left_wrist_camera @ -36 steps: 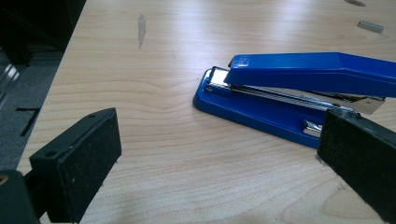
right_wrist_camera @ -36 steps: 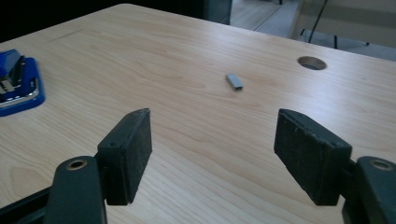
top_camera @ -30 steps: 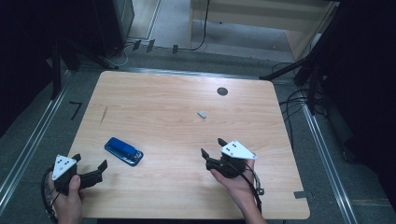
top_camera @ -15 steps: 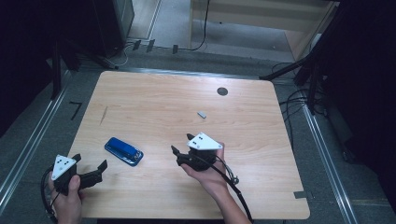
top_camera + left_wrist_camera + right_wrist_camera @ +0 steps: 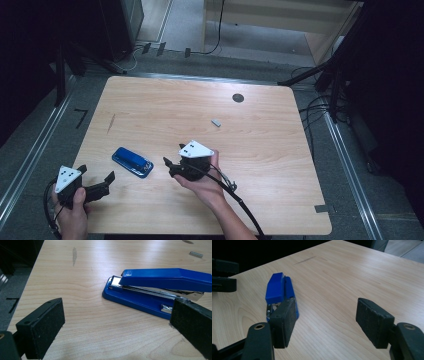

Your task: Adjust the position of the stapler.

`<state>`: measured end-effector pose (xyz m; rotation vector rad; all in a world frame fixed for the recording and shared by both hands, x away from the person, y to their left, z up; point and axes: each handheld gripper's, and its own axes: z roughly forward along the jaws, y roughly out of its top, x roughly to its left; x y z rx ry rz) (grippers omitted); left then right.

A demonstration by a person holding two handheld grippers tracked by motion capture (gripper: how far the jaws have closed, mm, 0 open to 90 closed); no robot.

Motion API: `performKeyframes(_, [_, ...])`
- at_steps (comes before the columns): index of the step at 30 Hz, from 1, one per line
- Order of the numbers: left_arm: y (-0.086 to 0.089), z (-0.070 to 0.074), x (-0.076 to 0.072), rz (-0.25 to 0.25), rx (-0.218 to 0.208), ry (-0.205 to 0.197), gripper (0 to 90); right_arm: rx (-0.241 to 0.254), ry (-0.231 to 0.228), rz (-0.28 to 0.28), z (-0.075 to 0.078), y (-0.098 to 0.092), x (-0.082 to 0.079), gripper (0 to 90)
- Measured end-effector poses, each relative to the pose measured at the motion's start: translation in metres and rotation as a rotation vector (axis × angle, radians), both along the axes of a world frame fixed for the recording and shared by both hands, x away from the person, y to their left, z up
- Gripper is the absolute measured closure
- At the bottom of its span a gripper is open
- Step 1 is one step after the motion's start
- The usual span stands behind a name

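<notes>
Wooden table (image 5: 260,150) carries a blue stapler (image 5: 132,162) near its front left, closed, lying flat, with a small grey staple strip (image 5: 216,122) well apart toward the back. Right gripper (image 5: 169,167) sits just right of the stapler, jaws apart, nothing between them after closing a little. Left gripper (image 5: 102,183) rests at the front left edge, jaws wide and empty, near the stapler, not touching.

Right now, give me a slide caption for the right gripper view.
Open right gripper approaching a blue stapler lying on the wooden table.
</notes>
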<state>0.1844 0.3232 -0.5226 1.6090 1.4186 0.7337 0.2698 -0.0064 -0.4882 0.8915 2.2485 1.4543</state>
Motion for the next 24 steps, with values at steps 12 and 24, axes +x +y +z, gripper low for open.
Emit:
performKeyframes(12, [-0.001, 0.0, 0.0, 0.0, 0.003, -0.005, 0.0, 0.01, 0.025, 0.04, -0.011, 0.03, 0.001, 34.5])
performKeyframes(24, [0.0, 0.0, 0.0, 0.0, 0.003, -0.003, 0.0, -0.005, 0.048, 0.117, -0.024, 0.056, -0.003, 35.0])
